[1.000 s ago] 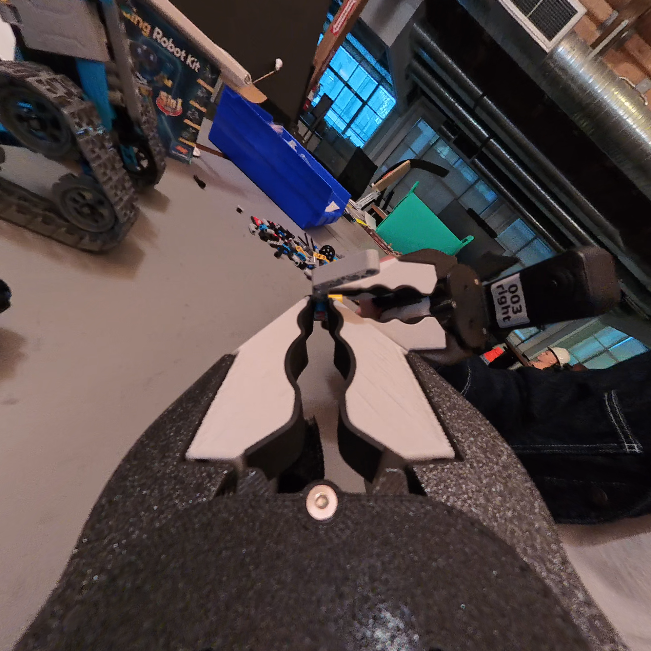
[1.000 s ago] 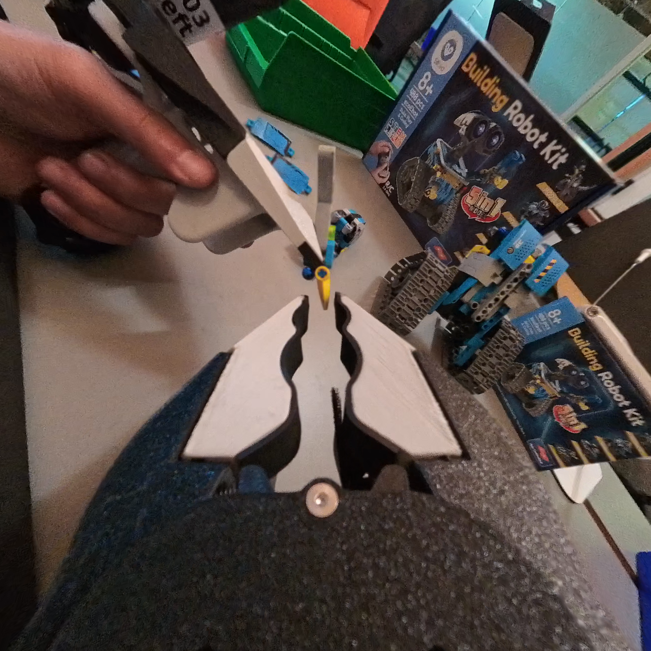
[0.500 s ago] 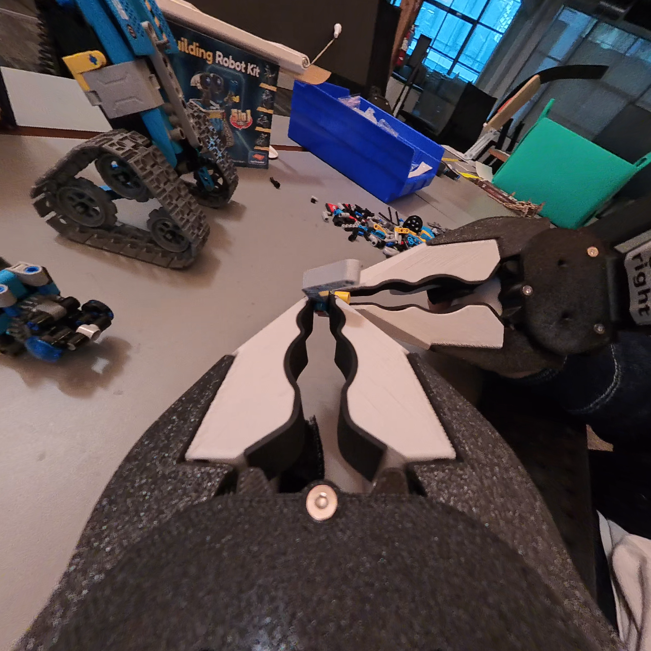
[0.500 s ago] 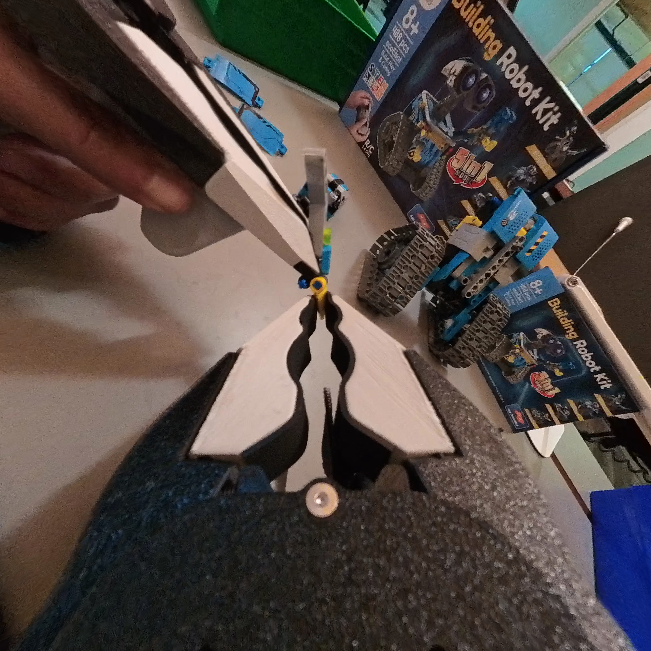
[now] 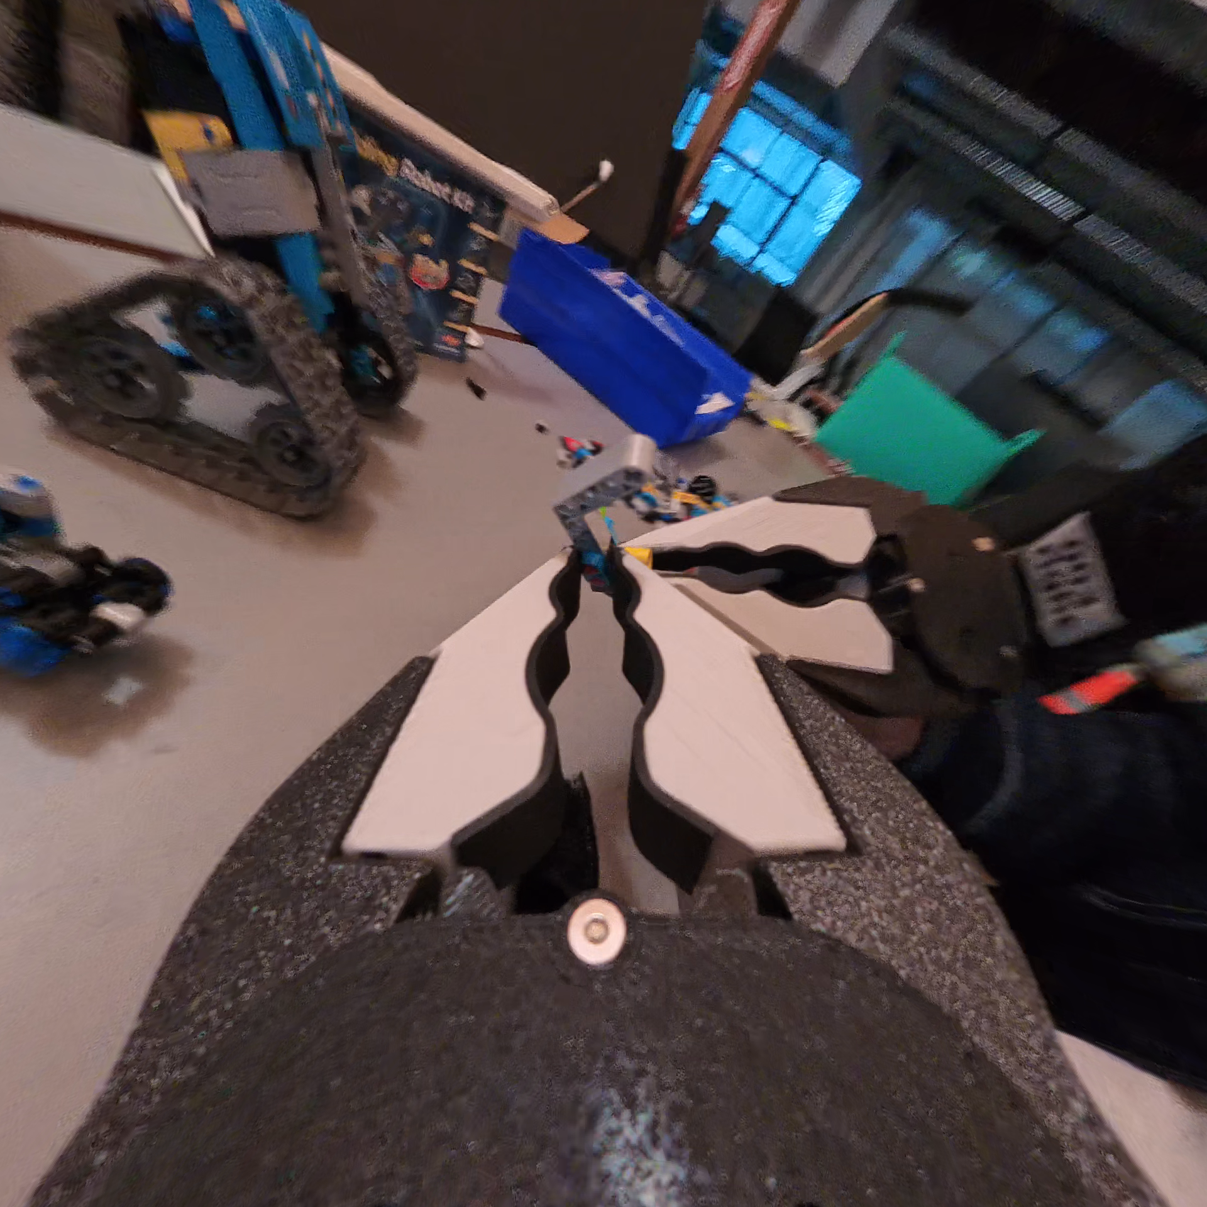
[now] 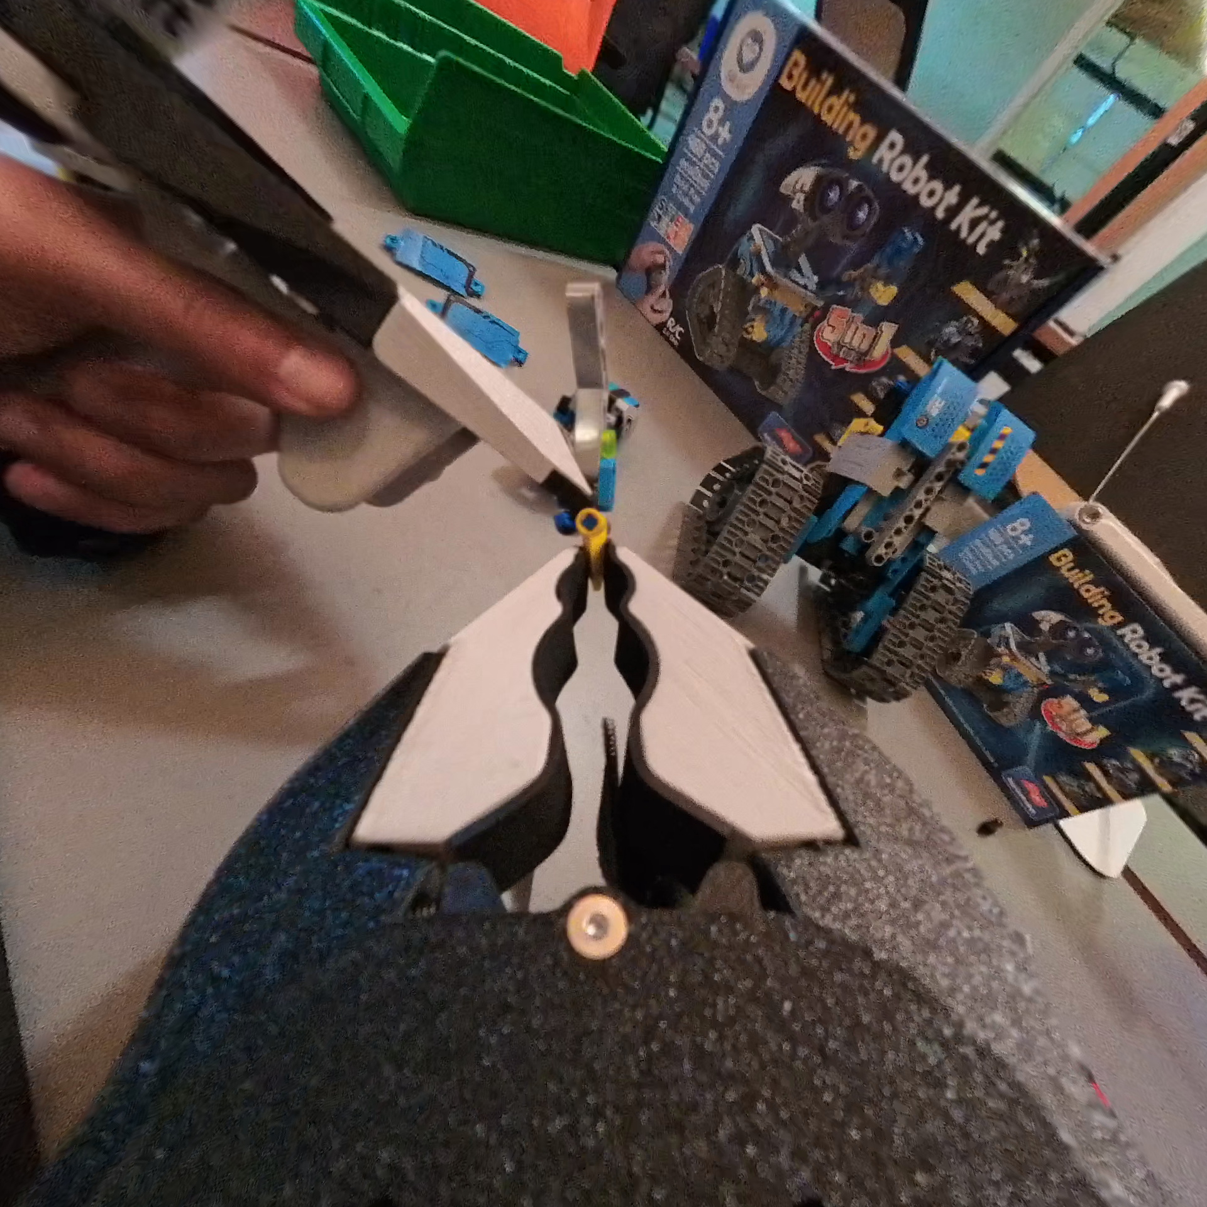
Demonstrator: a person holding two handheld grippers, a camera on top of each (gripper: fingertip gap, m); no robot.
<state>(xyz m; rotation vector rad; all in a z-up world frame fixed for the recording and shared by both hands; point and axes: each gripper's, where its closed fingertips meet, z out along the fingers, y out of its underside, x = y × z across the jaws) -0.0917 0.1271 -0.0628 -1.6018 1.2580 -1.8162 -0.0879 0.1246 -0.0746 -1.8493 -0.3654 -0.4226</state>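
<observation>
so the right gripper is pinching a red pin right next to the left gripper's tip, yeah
Not quite: the pin is yellow, not red, as the right wrist view shows. The right gripper is pinching it right next to the left gripper's tip.

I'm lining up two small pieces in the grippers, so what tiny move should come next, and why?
Probably ease the right gripper forward a touch. It is shut on a yellow pin whose tip sits just short of the grey beam assembly that the left gripper clamps, and the two look nearly aligned.
</observation>
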